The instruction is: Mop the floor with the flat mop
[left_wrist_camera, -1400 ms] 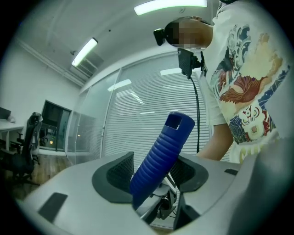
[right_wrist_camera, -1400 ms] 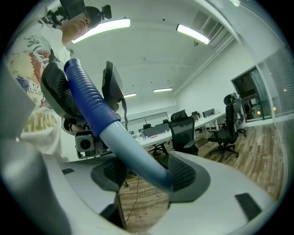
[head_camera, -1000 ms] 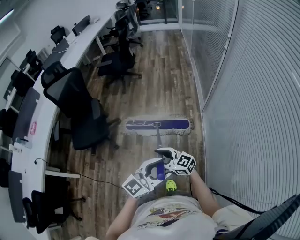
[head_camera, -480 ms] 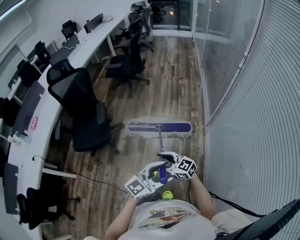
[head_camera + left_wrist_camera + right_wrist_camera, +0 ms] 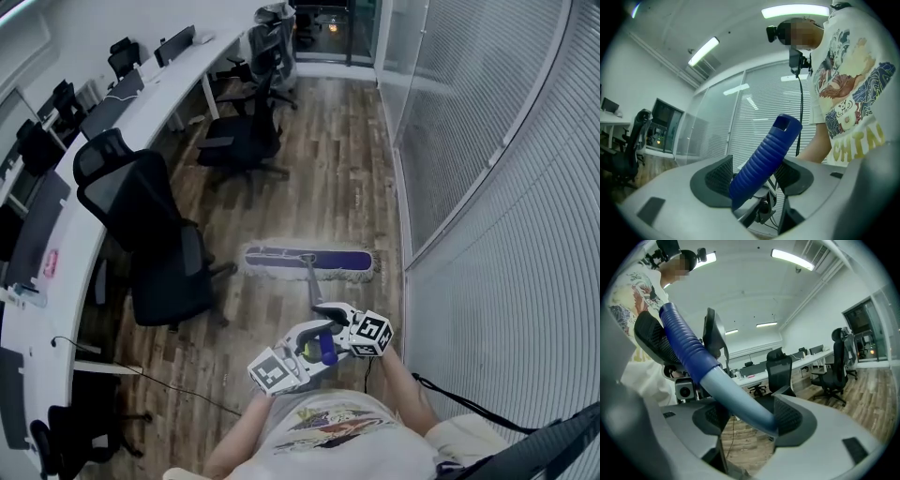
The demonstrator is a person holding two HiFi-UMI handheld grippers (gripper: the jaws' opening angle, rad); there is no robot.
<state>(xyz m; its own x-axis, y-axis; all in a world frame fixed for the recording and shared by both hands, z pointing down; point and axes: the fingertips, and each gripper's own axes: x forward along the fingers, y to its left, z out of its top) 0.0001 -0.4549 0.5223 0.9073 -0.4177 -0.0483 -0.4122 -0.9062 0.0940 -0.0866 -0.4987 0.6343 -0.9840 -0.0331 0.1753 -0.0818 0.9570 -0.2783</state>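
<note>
Jaws of the left gripper stand on both sides of the ribbed dark blue grip at the top end of the flat mop, which crosses them on a slant and lies against both pads. They are opening at this moment, so I judge the hold there is getting lighter. The right gripper has its jaws closed narrow on the pale blue shaft, just below the place where the ribbed part ends, and the shaft rests against both pads.

In the head view the two grippers are close together in front of the person's body, the right one a little farther along the pole. From them the shaft goes down and forward to the mop head. It lies flat on the wooden floor, crosswise to the aisle, with its right end near the foot of the glass wall. A black office chair stands just to the left of it, beside the long white counter.

The step in hand seems to be a forward stroke along the aisle. The next move calls for a firm hold with both grippers, flat contact of the head with the boards, and a straight line between the chair base and the glass.
</note>
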